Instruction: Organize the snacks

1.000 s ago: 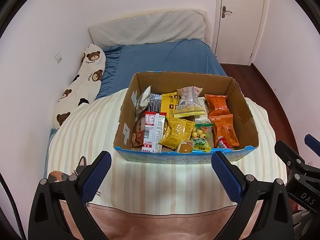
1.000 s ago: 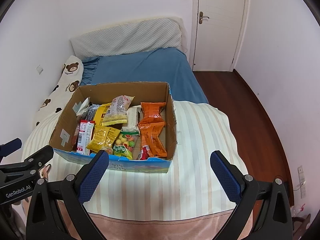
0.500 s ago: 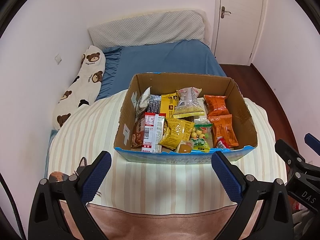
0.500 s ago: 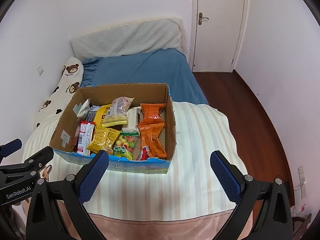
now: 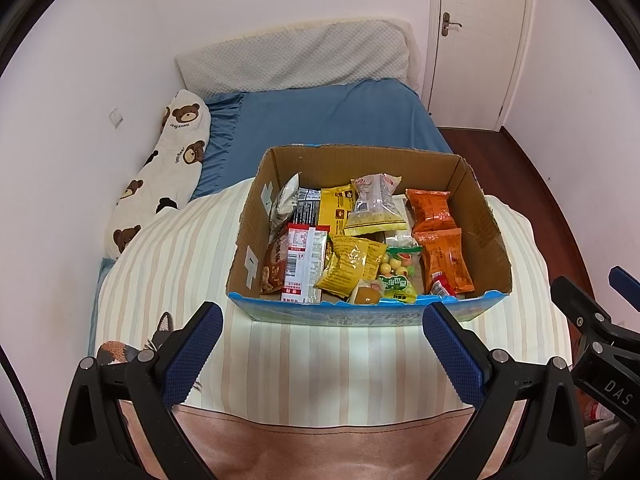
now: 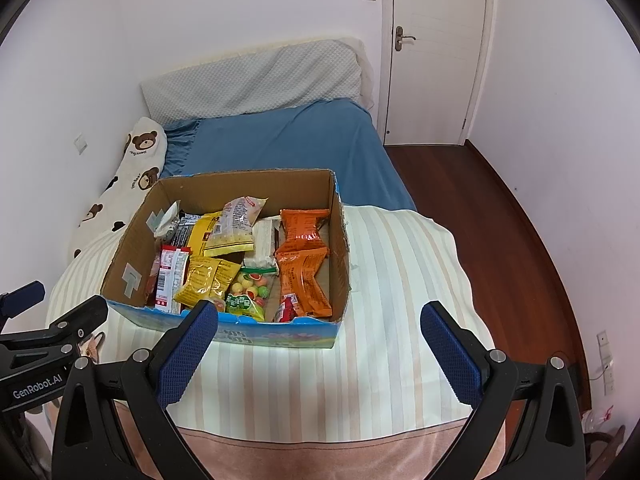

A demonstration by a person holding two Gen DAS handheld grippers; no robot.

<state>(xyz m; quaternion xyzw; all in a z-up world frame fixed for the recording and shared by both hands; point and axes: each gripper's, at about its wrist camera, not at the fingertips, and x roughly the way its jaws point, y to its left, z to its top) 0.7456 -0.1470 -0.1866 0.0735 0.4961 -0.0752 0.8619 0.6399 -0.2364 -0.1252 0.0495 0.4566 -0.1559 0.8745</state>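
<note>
An open cardboard box [image 5: 486, 216] [image 6: 340, 236] stands on a striped blanket on the bed. It holds several snack packs: two orange packs [image 5: 444, 256] [image 6: 304, 264] at the right, yellow packs [image 5: 350, 262] [image 6: 208, 278] in the middle, a red and white pack [image 5: 304, 264] at the left, a green candy bag [image 6: 246, 292] at the front. My left gripper [image 5: 322, 346] is open and empty just in front of the box. My right gripper [image 6: 320, 344] is open and empty in front of the box's right front corner.
The striped blanket [image 5: 168, 264] [image 6: 404, 280] covers the near part of the bed. A blue sheet [image 5: 332, 120] and a grey pillow [image 5: 296, 56] lie behind. A bear-print pillow [image 5: 160, 176] lies along the left wall. Wooden floor [image 6: 500, 232] and a door [image 6: 436, 48] are at the right.
Both grippers have drifted slightly; the box sits a little lower in the views. Nothing was taken hold of.
</note>
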